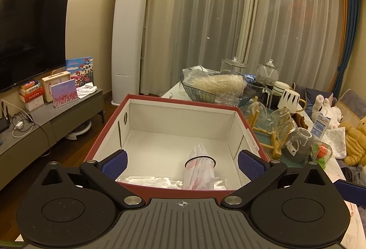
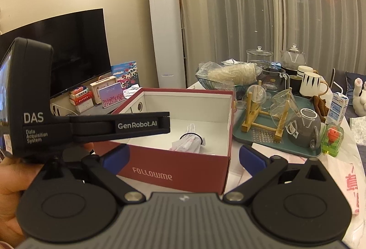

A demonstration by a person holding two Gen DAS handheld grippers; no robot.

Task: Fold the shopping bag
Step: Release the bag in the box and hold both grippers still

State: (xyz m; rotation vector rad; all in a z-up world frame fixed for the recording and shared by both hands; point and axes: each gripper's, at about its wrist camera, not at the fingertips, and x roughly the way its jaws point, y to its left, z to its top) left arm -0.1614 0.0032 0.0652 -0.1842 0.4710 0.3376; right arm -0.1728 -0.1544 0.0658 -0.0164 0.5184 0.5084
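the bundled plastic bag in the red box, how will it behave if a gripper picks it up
The bundled bag looks like thin crinkled plastic, so probably very light and floppy. The black band cinches its middle, so it should likely lift as one bundle, ends drooping. Its glossy film may slip between pads, so gripping near the band seems safer.

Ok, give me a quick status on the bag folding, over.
Left hand-held gripper open, empty, over the red box. Right hand-held gripper open, empty. Rolled shopping bag, banded, lying inside the box. Left gripper body crosses the right view; nothing blocks the bag.
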